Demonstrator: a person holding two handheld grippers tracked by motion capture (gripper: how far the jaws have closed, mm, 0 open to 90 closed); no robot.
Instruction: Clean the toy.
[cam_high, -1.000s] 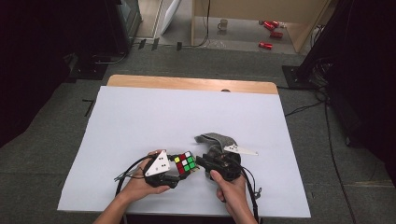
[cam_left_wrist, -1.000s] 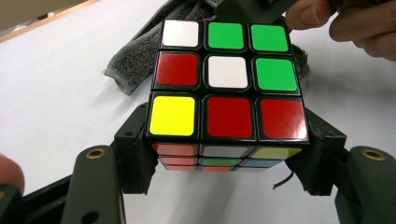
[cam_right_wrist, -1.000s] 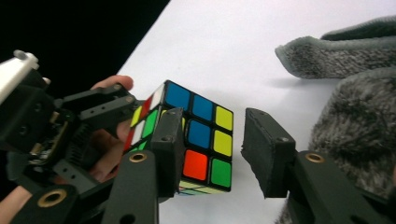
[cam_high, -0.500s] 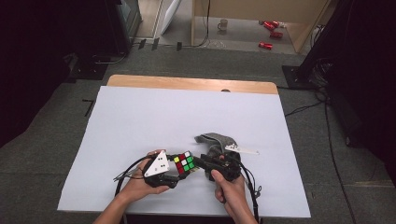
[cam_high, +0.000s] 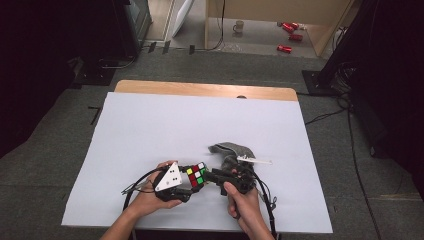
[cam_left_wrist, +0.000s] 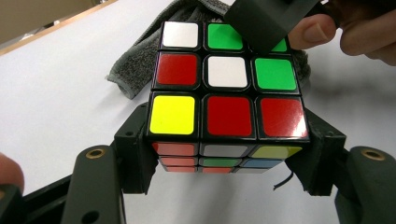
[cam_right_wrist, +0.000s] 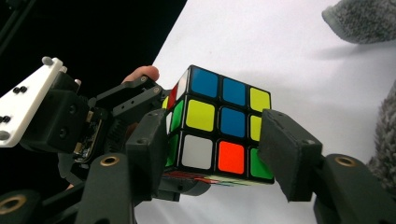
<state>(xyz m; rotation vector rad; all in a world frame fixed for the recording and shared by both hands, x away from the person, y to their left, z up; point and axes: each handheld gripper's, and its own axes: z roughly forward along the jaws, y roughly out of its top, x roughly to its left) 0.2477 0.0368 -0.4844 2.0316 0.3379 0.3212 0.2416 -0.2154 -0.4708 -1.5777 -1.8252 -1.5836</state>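
Observation:
A scrambled Rubik's cube (cam_high: 196, 175) is held just above the white sheet near the table's front edge. My left gripper (cam_left_wrist: 224, 163) is shut on it, with both pads pressed against the cube's (cam_left_wrist: 224, 88) lower sides. My right gripper (cam_right_wrist: 217, 154) faces it from the right. Its jaws have just been opening and now stand on either side of the cube (cam_right_wrist: 219, 130) without pressing on it. One right jaw shows over the cube's far top edge in the left gripper view. In the high view the left gripper (cam_high: 192, 184) and right gripper (cam_high: 210, 175) meet at the cube.
A crumpled grey cloth (cam_high: 231, 149) lies just behind the right gripper. The white sheet (cam_high: 200, 120) covers a wooden table (cam_high: 200, 89). On the floor beyond are a mug (cam_high: 239, 26) and red cans (cam_high: 287, 48). Dark equipment stands at both sides.

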